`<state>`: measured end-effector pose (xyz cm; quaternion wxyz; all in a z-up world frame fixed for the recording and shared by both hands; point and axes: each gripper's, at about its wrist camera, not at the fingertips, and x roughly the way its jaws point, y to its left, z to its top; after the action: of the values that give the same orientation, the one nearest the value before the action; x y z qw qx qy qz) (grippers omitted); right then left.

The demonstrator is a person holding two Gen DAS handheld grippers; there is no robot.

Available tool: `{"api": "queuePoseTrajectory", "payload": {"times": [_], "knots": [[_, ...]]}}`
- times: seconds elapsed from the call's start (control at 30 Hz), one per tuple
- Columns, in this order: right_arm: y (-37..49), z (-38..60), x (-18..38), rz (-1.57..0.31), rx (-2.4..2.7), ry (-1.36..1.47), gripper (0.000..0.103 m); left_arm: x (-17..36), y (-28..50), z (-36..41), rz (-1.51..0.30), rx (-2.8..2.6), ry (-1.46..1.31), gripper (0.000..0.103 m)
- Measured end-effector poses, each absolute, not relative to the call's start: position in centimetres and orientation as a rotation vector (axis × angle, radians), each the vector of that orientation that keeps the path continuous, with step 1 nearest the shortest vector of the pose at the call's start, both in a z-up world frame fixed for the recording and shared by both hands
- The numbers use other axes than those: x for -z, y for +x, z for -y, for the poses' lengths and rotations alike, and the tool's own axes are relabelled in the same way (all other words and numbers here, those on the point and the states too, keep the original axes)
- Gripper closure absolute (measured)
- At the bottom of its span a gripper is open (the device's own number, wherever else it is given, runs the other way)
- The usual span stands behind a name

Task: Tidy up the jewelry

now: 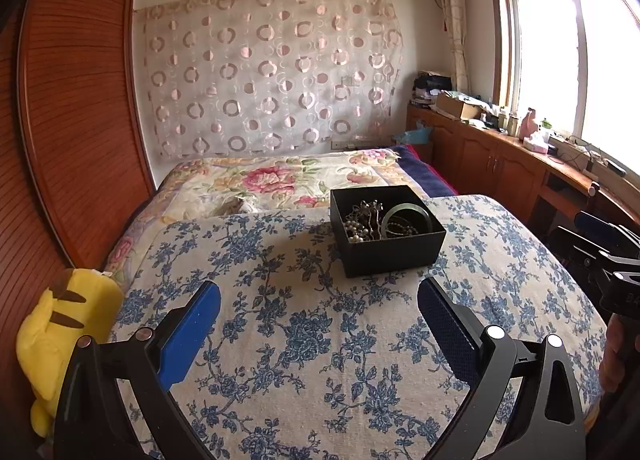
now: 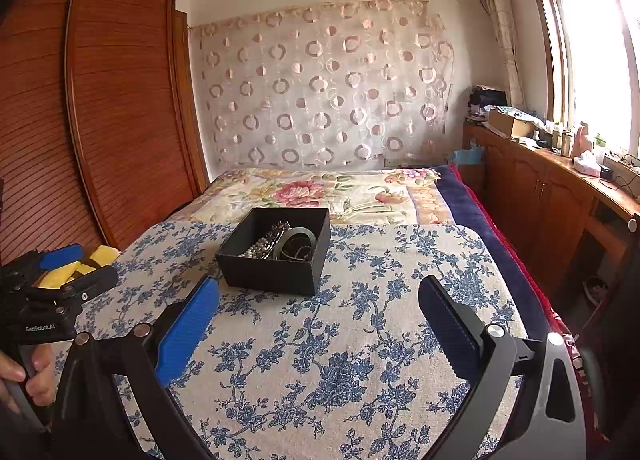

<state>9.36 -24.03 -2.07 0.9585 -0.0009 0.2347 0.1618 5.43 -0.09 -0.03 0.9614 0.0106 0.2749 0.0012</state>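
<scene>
The left wrist view shows a yellow plush toy (image 1: 60, 336) at the left edge of the bed, beside the wooden wardrobe (image 1: 76, 120); the right wrist view shows only a small yellow part of it behind the other gripper. The right wrist view alone shows the person's hand (image 2: 24, 376) around the handle of the left gripper (image 2: 74, 266), whose blue pads stand apart with nothing between them. In the left wrist view the right gripper (image 1: 600, 248) appears only partly at the right edge.

From its own camera, the left gripper (image 1: 318, 320) is wide open and empty above the blue flowered cloth (image 1: 304, 340) on the bed. The right gripper (image 2: 318, 316) is also wide open and holds nothing.

The black box (image 1: 386, 230) sits on the flowered cloth, ahead of both grippers and not touching them. It is open on top. In the left wrist view it is turned so that one corner points toward the camera, and its longer side runs from near-left to far-right. Inside lie a green bangle (image 1: 406, 220), leaning at the right side, a pearl string (image 1: 354, 230) at the left, and dark metal pieces between them. In the right wrist view the box (image 2: 276, 256) lies left of center, and the bangle (image 2: 298, 242) is near its right wall.
</scene>
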Motion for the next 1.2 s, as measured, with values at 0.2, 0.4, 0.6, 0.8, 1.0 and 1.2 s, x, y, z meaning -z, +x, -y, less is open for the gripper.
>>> {"api": "queuePoseTrajectory", "payload": {"times": [0.2,0.4,0.6,0.8,1.0,1.2], "knots": [[9.30,23.87,2.06,-0.477,-0.336,0.001,0.003,-0.09,5.34,0.27,-0.554,0.003,0.019,0.008],[9.33,23.78,2.08,-0.477,-0.336,0.000,0.003,-0.16,5.28,0.18,-0.553,0.004,0.015,0.008],[9.33,23.76,2.09,-0.477,-0.338,0.001,0.003,-0.24,5.16,0.19,-0.540,0.001,0.015,0.008],[9.31,23.72,2.14,-0.477,-0.338,0.000,0.003,-0.26,5.06,0.23,-0.541,0.003,0.014,0.008],[9.30,23.70,2.13,-0.477,-0.339,0.000,0.003,-0.31,5.12,0.38,-0.542,0.002,0.013,0.008],[9.29,23.68,2.15,-0.477,-0.337,0.000,0.003,-0.34,5.13,0.37,-0.538,-0.002,0.009,0.008]]}}
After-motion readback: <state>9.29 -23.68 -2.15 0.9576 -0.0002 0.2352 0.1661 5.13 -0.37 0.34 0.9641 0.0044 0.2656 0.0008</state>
